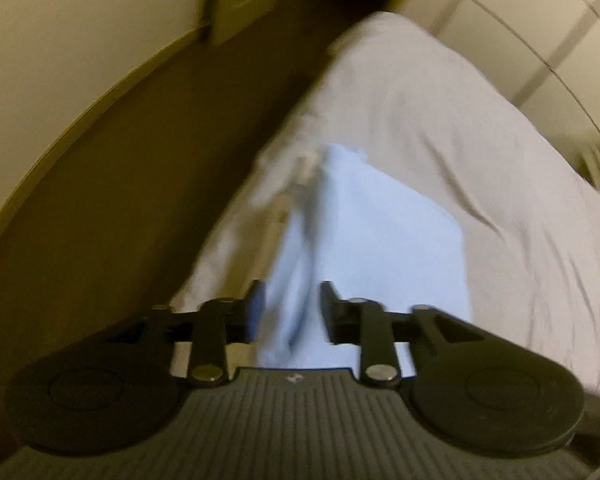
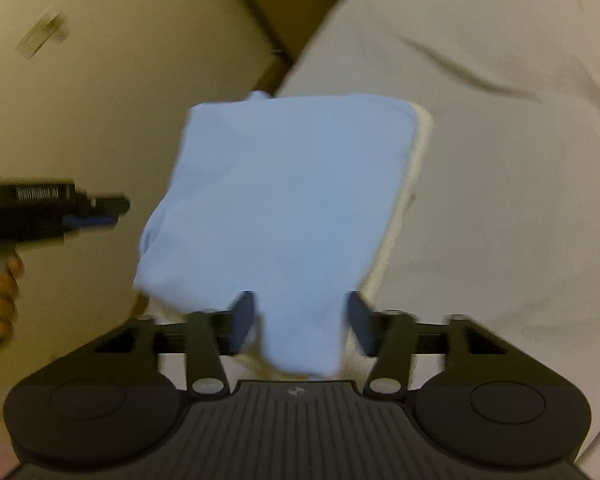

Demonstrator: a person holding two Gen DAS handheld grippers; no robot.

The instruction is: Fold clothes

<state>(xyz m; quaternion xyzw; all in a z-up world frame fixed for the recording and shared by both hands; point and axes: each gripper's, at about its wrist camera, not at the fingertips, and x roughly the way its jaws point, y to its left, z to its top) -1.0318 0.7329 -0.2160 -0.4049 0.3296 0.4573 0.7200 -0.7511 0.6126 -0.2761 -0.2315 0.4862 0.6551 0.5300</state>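
Observation:
A folded light blue cloth point(image 2: 284, 200) with a cream layer point(image 2: 414, 168) under its right edge hangs in front of my right gripper point(image 2: 300, 312), which is shut on its lower end. In the right wrist view, my left gripper point(image 2: 118, 210) is held by a hand point(image 2: 0, 288) to the left of the cloth, apart from it. In the left wrist view, the left gripper point(image 1: 292, 308) shows a narrow gap between its fingers. The blue cloth point(image 1: 380, 240) lies beyond that gap, over the bed, and is not pinched.
A bed with a white wrinkled sheet point(image 1: 480, 120) point(image 2: 500, 160) fills the right side of both views. Brown floor point(image 1: 120, 200) and a pale wall point(image 1: 60, 40) lie to its left. Pale wardrobe doors point(image 1: 540, 20) stand behind the bed.

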